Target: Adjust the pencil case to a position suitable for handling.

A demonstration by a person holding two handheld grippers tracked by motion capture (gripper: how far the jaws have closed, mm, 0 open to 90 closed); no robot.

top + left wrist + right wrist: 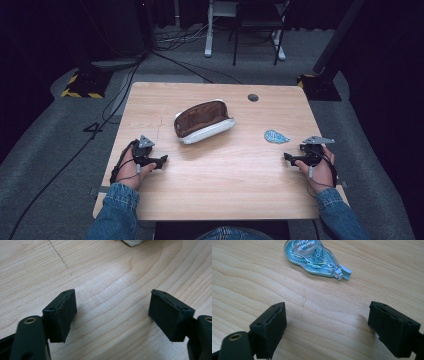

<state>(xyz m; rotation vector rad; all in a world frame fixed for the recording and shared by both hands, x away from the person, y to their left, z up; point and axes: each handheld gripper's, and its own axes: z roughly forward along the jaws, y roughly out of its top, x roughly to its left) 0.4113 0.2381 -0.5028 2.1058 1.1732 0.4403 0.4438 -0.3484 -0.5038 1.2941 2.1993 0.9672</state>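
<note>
Pale wood-grain laminate covers the square table (215, 185), which stands on grey carpet in a dark room, and nothing is gripped yet. Nearest the person, denim sleeves lead to two hands resting on the tabletop: the left gripper (163, 160) lies near and to the left of the pouch, the right gripper (287, 157) well off to the pouch's right. Each gripper view looks between flat black rubbery pads set wide apart, bare wood between them, so both claws stand wide and empty. Just beyond the right gripper (327, 327) lies a small teardrop-shaped correction tape dispenser of clear blue plastic (314, 257), flat on the wood, its gears visible through the shell and its grey tip pointing right in that view; it sits to the right of the pouch. Farther in, near the table's middle, rests the oval zip pouch with a white shell and brown fabric lining (202, 121), unzipped, its mouth facing the person. Judging from this, the work is at its start: likely the dispenser goes into the pouch. The next move would call for closing the right pads across the dispenser's thin, slippery sides, perhaps with the left steadying the soft pouch.
</note>
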